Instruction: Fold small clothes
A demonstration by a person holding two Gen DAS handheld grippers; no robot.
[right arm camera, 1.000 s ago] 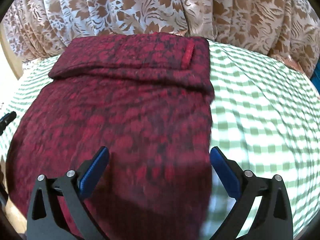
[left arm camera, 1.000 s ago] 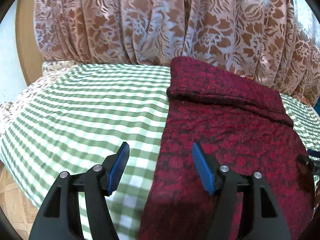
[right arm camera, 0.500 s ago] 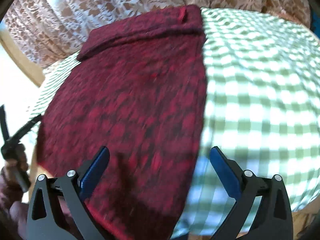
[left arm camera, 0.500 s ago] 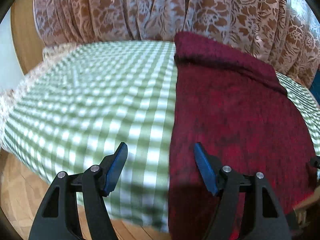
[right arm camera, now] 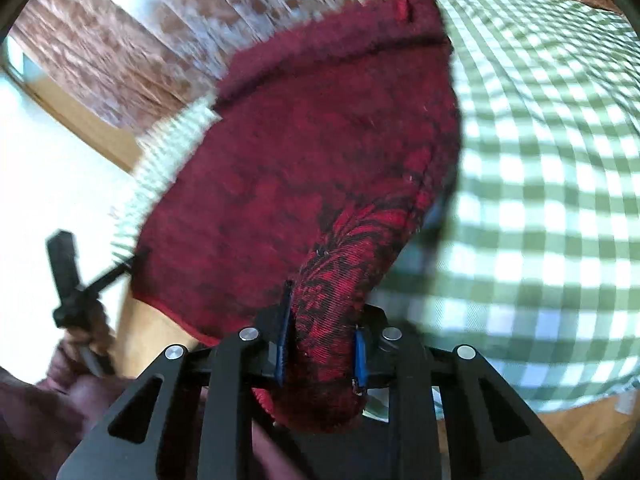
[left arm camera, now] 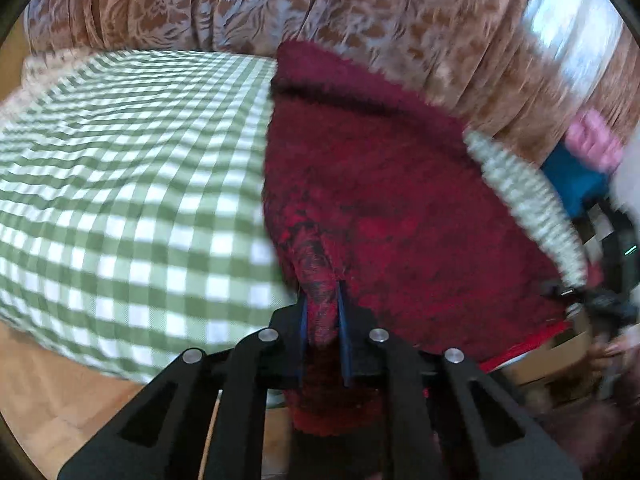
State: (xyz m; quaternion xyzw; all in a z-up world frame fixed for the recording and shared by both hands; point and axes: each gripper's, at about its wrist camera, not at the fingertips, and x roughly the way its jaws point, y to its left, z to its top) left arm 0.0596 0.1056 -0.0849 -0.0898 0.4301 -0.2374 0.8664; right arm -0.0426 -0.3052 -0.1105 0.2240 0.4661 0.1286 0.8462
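A dark red patterned garment (left arm camera: 384,184) lies on the green-checked tablecloth (left arm camera: 120,168), its far end folded over near the curtain. My left gripper (left arm camera: 322,312) is shut on the garment's near left corner, with cloth bunched between the blue pads. In the right wrist view the same garment (right arm camera: 320,128) fills the middle. My right gripper (right arm camera: 322,344) is shut on its near right corner, lifted slightly off the tablecloth (right arm camera: 540,160). Each gripper shows at the edge of the other's view, the right one (left arm camera: 604,304) and the left one (right arm camera: 68,280).
A brown floral curtain (left arm camera: 240,4) hangs behind the table. The wooden floor (left arm camera: 48,392) shows below the table's near edge. Blue and pink things (left arm camera: 580,164) sit blurred at the far right. A wooden frame (right arm camera: 80,124) stands at the left.
Both grippers moved down to the garment's near edge and closed on its two near corners. They were open before. The near edge is now bunched and lifted.
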